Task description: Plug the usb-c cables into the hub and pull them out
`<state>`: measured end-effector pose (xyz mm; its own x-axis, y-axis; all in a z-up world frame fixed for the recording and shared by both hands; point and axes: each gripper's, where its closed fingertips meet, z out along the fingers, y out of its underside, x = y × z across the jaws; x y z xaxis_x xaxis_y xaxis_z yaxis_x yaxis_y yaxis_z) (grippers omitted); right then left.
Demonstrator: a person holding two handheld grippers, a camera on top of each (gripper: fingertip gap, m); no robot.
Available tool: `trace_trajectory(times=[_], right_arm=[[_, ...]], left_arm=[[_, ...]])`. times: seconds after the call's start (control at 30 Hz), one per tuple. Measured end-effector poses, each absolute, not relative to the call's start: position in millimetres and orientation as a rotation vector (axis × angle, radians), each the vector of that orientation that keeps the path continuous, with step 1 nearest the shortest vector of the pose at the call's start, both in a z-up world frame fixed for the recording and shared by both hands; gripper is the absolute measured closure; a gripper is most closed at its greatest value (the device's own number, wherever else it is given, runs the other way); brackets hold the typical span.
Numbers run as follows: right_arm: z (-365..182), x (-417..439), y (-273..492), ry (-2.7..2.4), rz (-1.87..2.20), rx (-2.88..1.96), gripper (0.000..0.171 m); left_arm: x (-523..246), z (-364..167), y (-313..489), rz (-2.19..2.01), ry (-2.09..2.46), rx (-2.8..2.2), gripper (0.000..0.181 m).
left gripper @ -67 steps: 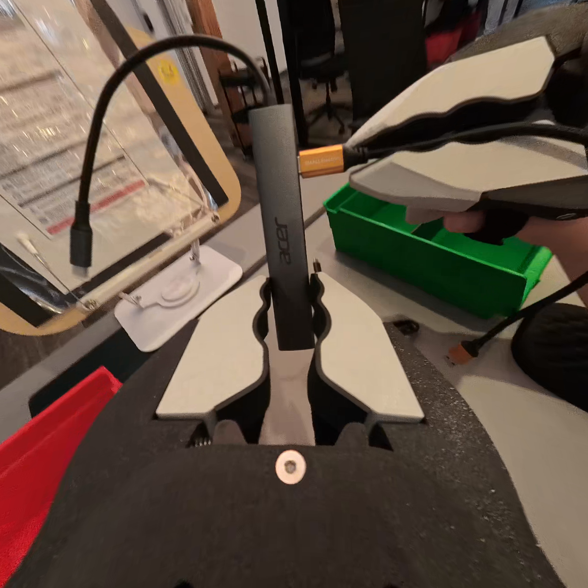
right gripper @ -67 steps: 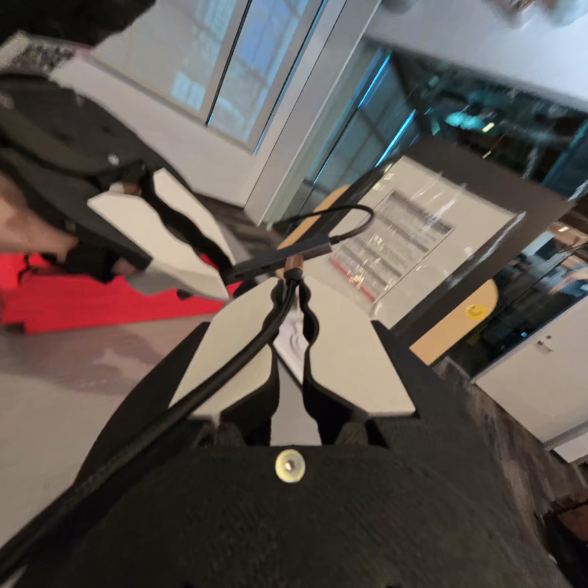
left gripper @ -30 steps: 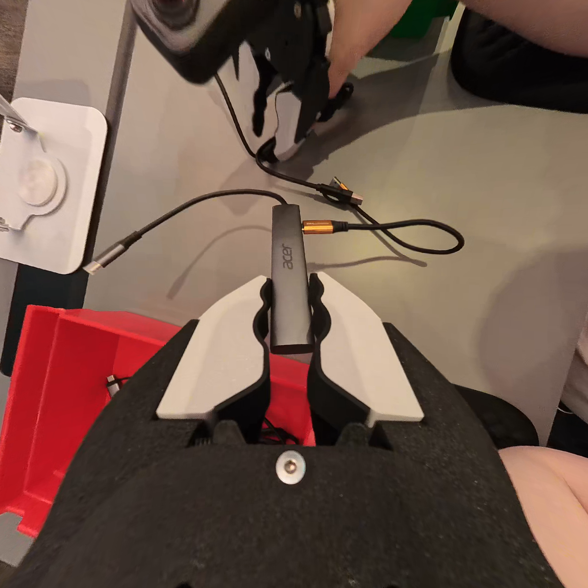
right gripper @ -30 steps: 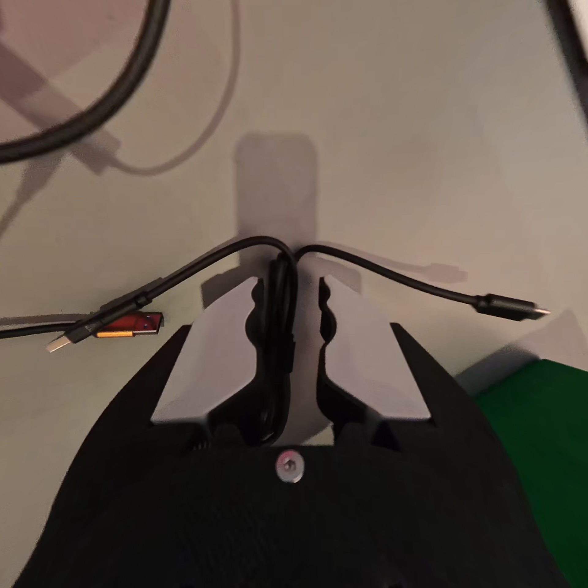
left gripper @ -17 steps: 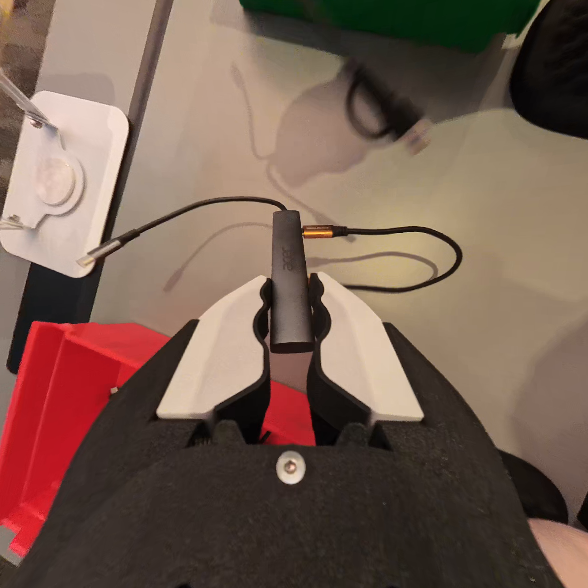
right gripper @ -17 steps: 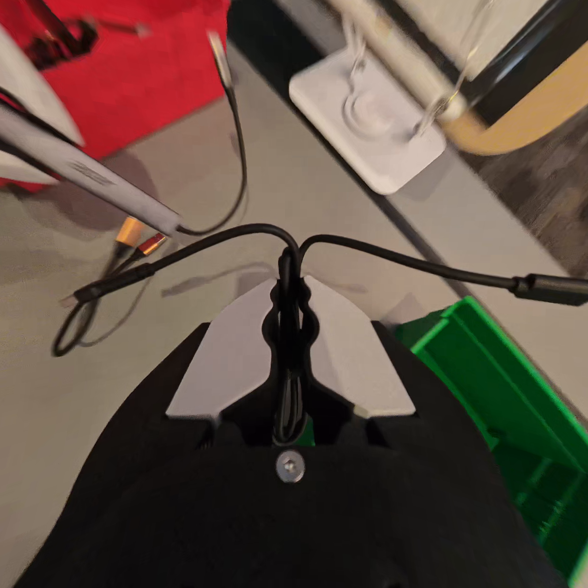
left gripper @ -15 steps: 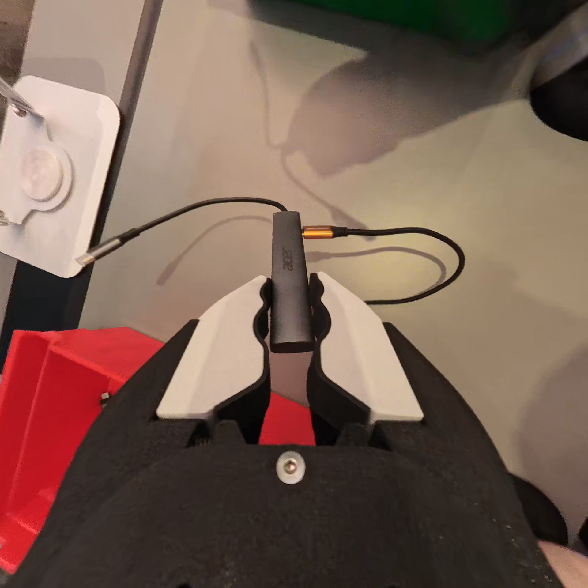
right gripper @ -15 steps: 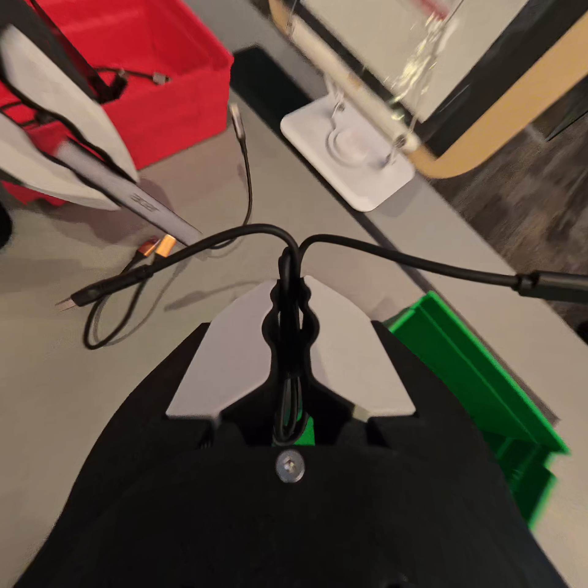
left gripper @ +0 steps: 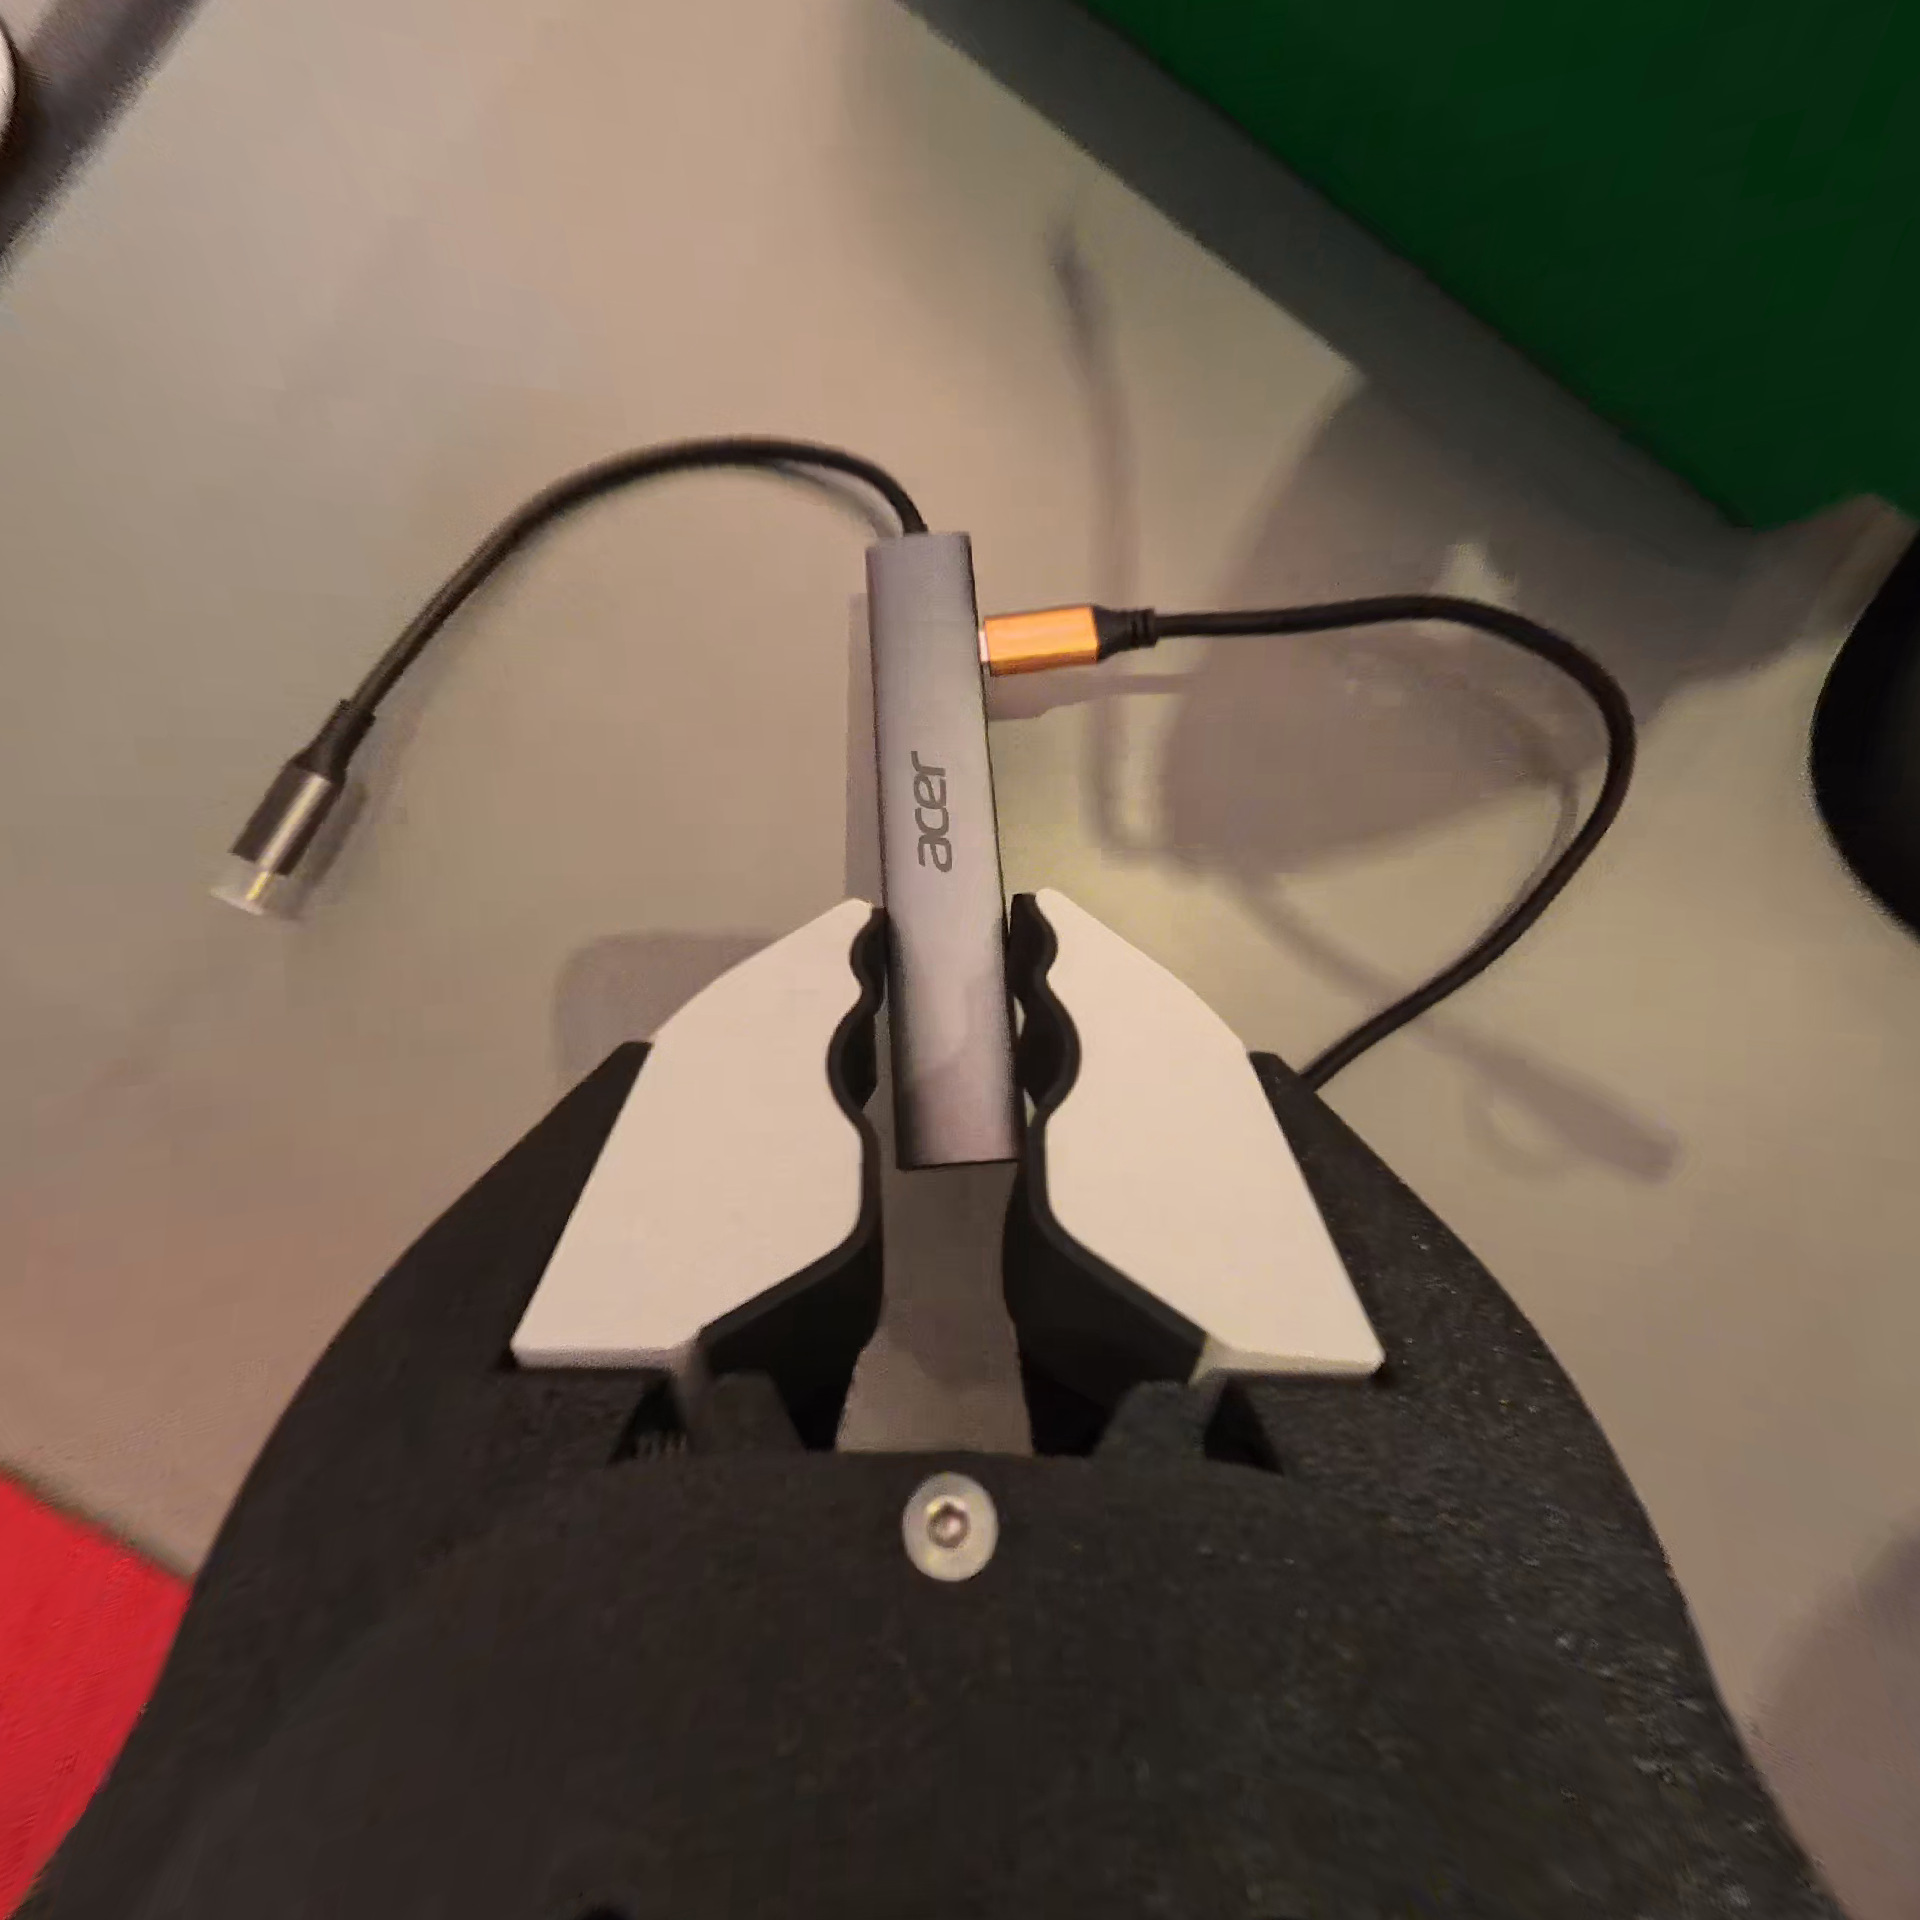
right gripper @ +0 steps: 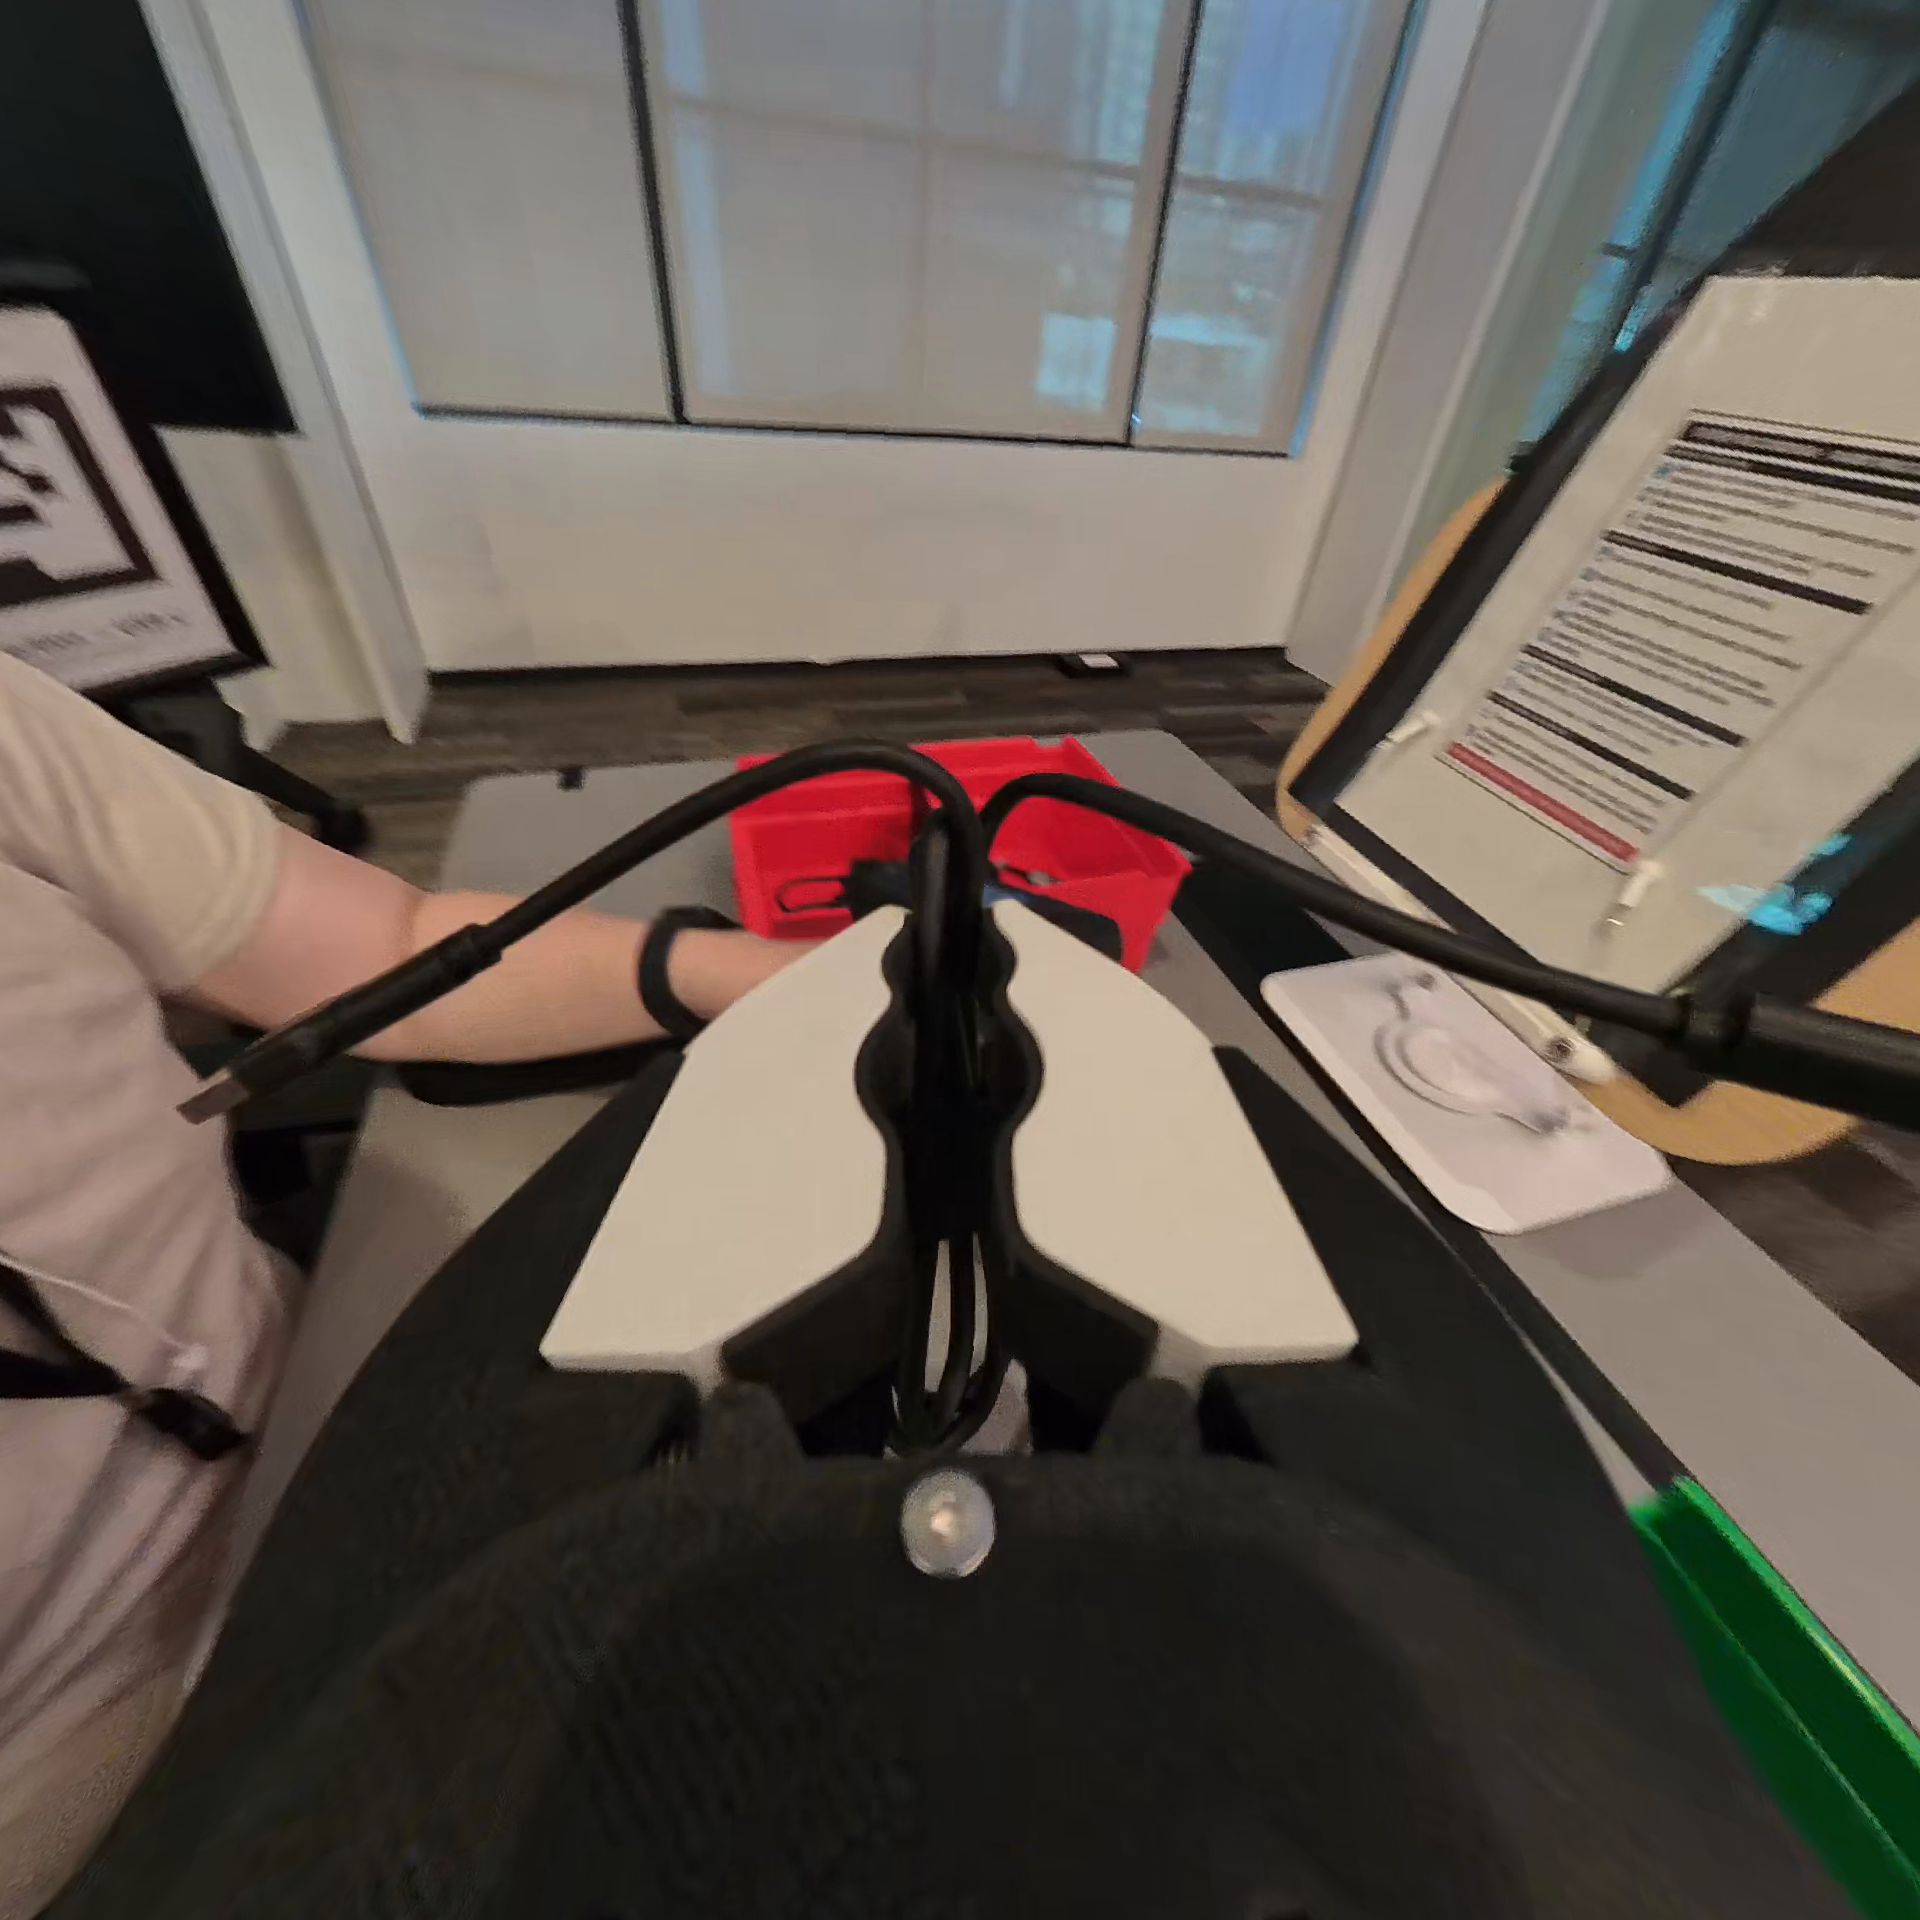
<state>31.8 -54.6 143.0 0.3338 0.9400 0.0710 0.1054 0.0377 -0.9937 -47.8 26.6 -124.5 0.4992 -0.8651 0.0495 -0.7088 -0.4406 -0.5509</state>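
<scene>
My left gripper (left gripper: pixel 943 906) is shut on a slim grey hub (left gripper: pixel 940 831) and holds it above the grey table. The hub's own black lead (left gripper: pixel 499 582) curves left to a silver plug (left gripper: pixel 278 844). An orange-plugged cable (left gripper: pixel 1039 641) sits in the hub's right side and loops away right. My right gripper (right gripper: pixel 948 914) is shut on a folded black cable (right gripper: pixel 940 1039), held in the air. One plug end (right gripper: pixel 312 1039) hangs left, the other end (right gripper: pixel 1766 1039) runs off right.
A green bin (left gripper: pixel 1558 208) stands past the hub and also shows in the right wrist view (right gripper: pixel 1808 1704). A red bin (right gripper: pixel 821 842) holds more cables. A person's arm (right gripper: pixel 499 966) lies left. A white stand base (right gripper: pixel 1455 1081) and a framed printed sheet (right gripper: pixel 1704 623) stand right.
My right gripper has closed on the black cable and lifted it off the table, tilting up toward the room. My left gripper has carried the hub toward the green bin.
</scene>
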Motion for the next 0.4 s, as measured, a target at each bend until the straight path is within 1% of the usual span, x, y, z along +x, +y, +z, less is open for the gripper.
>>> trace_trajectory(times=[0.03,0.17,0.23,0.33,0.4], right_arm=[[145.9,30.2,-59.2,-1.051,0.913,-1.36,0.16],[152.3,26.8,-74.2,-1.085,1.045,-1.29,0.16],[152.3,24.1,-82.7,-1.12,1.146,-1.264,0.16],[154.7,18.5,-97.8,-1.178,1.343,-1.182,0.16],[158.4,15.5,-111.5,-1.227,1.508,-1.096,0.16]], left_arm=[[-44.4,-130.3,25.4,-0.488,1.275,-2.306,0.159],[-36.9,-153.4,20.4,-0.48,1.391,-2.296,0.159],[-36.5,-157.5,20.5,-0.433,1.435,-2.268,0.153],[-31.2,-142.2,26.8,-0.412,1.416,-2.177,0.143],[-27.8,-119.5,39.5,-0.397,1.331,-2.065,0.132]])
